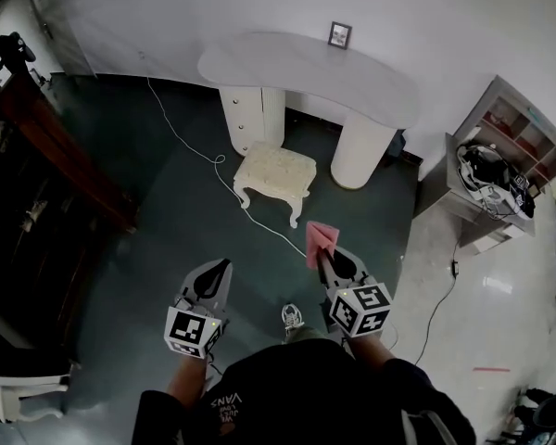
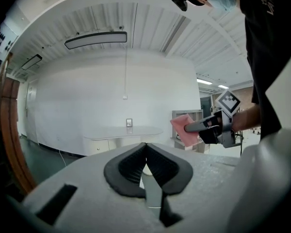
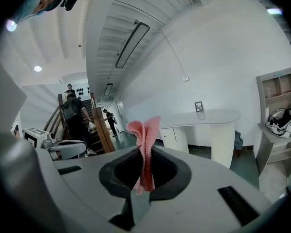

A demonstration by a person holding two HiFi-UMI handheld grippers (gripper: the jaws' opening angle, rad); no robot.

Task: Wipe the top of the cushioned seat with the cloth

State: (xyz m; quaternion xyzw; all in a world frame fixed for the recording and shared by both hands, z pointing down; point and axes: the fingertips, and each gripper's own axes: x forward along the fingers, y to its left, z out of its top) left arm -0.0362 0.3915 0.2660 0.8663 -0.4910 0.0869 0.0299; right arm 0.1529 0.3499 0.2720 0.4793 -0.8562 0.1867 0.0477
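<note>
The cloth (image 1: 321,240) is pink with a fine ribbed weave. The seat (image 1: 275,169) is cream, its cushion faintly patterned. The floor (image 1: 157,230) is dark green, the cable (image 1: 219,158) white. The tabletop (image 1: 306,68) and wall (image 1: 426,17) are white. The left gripper (image 1: 226,263) and right gripper (image 1: 322,253) are light grey with black pads and black-and-white square-marked cubes.

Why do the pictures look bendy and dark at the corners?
Left gripper view: wide lens bows the ribbed white ceiling, corners go black. Right gripper view: same bending, but the folded pink cloth looks sharp. Head view: dark green floor is dim.
</note>
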